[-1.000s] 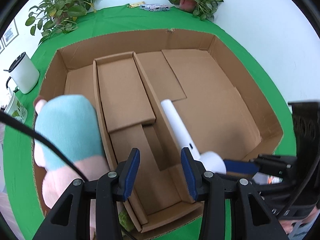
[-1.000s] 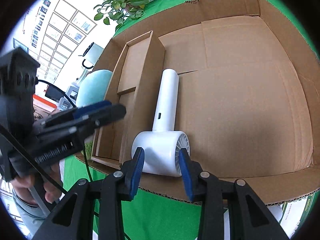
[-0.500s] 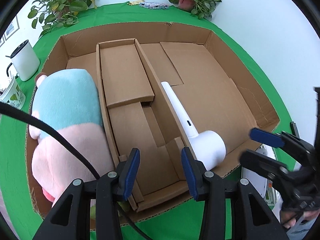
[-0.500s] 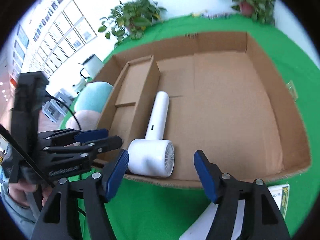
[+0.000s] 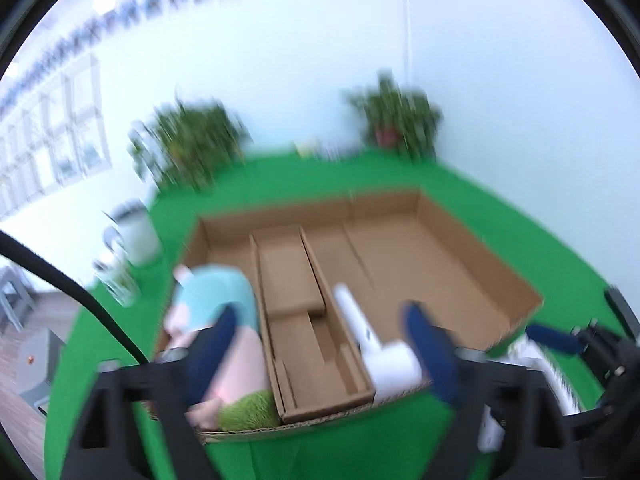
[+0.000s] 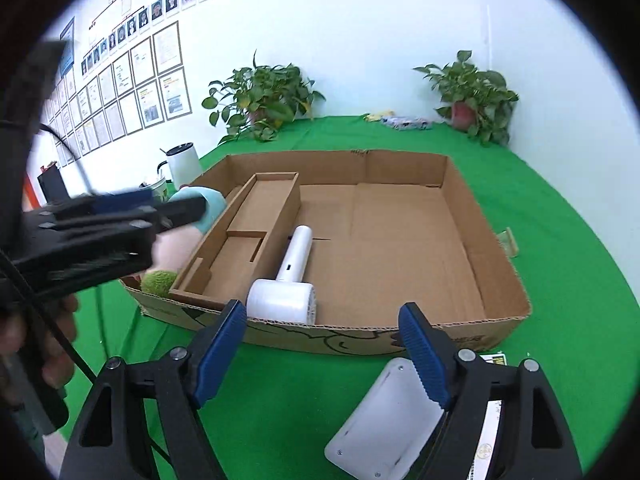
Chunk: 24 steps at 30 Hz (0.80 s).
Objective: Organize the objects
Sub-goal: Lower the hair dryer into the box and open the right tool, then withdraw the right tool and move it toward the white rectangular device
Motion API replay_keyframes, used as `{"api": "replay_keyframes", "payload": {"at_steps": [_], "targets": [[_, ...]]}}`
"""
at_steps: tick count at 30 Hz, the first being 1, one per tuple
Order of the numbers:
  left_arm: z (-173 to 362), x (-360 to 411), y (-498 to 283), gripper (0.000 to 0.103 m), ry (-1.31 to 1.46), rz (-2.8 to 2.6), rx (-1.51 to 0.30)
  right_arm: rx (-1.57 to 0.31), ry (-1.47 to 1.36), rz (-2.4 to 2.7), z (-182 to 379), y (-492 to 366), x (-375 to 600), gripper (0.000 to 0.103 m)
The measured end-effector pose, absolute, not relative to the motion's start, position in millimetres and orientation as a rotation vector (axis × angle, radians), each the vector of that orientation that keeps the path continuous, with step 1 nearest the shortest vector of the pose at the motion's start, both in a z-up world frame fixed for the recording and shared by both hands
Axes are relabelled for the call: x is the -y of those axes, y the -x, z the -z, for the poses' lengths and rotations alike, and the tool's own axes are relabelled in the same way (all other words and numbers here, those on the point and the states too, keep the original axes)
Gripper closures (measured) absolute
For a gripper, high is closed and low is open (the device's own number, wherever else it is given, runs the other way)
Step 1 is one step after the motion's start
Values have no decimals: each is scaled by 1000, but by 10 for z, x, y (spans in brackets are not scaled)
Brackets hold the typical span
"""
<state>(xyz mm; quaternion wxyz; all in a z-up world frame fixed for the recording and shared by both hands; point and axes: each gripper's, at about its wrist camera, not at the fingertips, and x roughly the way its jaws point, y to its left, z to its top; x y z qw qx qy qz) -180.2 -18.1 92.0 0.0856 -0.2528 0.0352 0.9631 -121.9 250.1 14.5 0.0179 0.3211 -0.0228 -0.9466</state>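
A shallow cardboard box (image 6: 500, 280) lies on the green table; it also shows in the blurred left wrist view (image 5: 520, 292). A white hair dryer (image 6: 288, 284) lies inside it beside a cardboard insert (image 6: 240, 240), also seen from the left wrist (image 5: 380, 348). A blue and pink plush toy (image 5: 216, 320) and a green fuzzy ball (image 6: 158, 282) fill the box's left end. My right gripper (image 6: 320, 356) is open and empty, in front of the box. My left gripper (image 5: 324, 356) is open and empty, back from the box.
A white flat device (image 6: 384, 420) lies on the green cloth under my right gripper. A white kettle (image 6: 182, 164) and a cup stand left of the box. Two potted plants (image 6: 260, 100) (image 6: 472, 96) stand by the back wall.
Both grippers have pulled back and up from the box, and both jaws have opened wide. The hair dryer stays in the box. The left wrist view is now motion-blurred.
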Motion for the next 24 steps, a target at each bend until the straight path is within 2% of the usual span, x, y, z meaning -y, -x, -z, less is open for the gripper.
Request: {"api": "replay_keyframes", "payload": {"at_steps": [2,4,5,6,7,8,10,11,12,13,14,15,16,24], "targets": [[-996,157,1558,1,639,-2967,-98,100,-964,2945,-142,1175,-2566,25],[-1014,146,1378,2,577,-3018,-69,126,-940,2979,-144,1125,-2636,54],[-1013,145,1305,20,553,-3023,-43,121,-960,3007,-130,1115,-2668,92],[-1005,142,1246,36,547,-3011,-23,131,-974,3020,-121,1112,-2711,101],[-989,137,1219,75,577,-2990,-18,159,-963,3025,-120,1095,-2764,101],[-960,119,1221,103,631,-2962,-17,176,-958,3032,-122,1081,-2796,101],[-926,129,1188,101,666,-2931,21,209,-960,3034,-132,1066,-2858,101],[-915,122,1148,99,648,-2927,33,222,-964,3031,-137,1065,-2879,82],[-909,105,1112,91,646,-2941,19,229,-964,3031,-137,1053,-2893,36],[-901,80,1094,50,660,-2965,-5,239,-948,3028,-134,1043,-2913,13],[-897,75,1088,0,665,-2981,-12,241,-915,3033,-140,1017,-2923,1],[-900,83,1063,3,621,-3007,5,228,-905,3049,-141,1000,-2928,1],[-899,98,1045,1,590,-3029,16,216,-912,3055,-137,994,-2930,1],[-805,350,1042,1,638,-3061,103,228,-925,3009,-116,940,-2972,1]]}}
